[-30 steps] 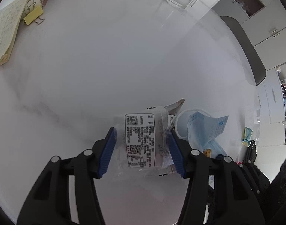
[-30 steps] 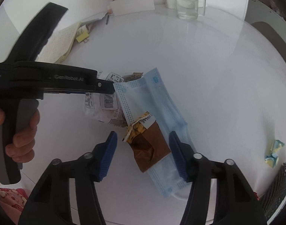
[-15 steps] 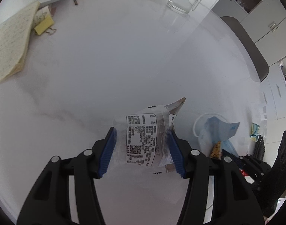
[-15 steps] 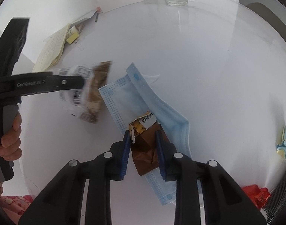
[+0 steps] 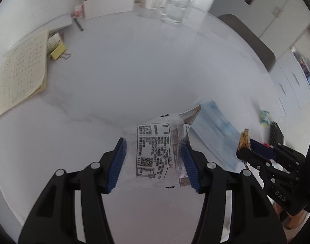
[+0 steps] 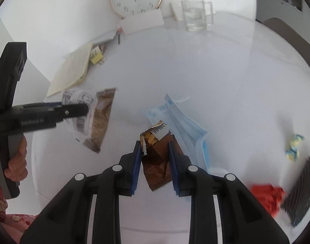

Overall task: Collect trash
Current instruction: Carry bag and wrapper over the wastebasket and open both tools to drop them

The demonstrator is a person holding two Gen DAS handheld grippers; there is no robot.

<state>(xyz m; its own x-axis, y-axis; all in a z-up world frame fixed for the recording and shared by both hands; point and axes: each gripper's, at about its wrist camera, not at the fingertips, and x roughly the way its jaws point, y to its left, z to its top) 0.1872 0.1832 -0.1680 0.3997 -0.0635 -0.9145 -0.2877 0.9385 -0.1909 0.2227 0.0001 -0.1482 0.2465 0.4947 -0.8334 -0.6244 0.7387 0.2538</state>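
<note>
Your left tool (image 5: 154, 160) is clenched on a clear snack wrapper (image 5: 155, 154) with a printed label, which hangs off the white table (image 5: 134, 77). Your right tool (image 6: 154, 160) grips a torn brown snack packet (image 6: 157, 158), also lifted. In the right wrist view a blue face mask (image 6: 183, 124) lies on the table at one o'clock from that packet, just behind it. A crumpled yellow-blue scrap (image 6: 293, 147) sits at three o'clock near the table edge, and a red wrapper (image 6: 269, 197) at four o'clock beside a black mesh object (image 6: 301, 191).
</note>
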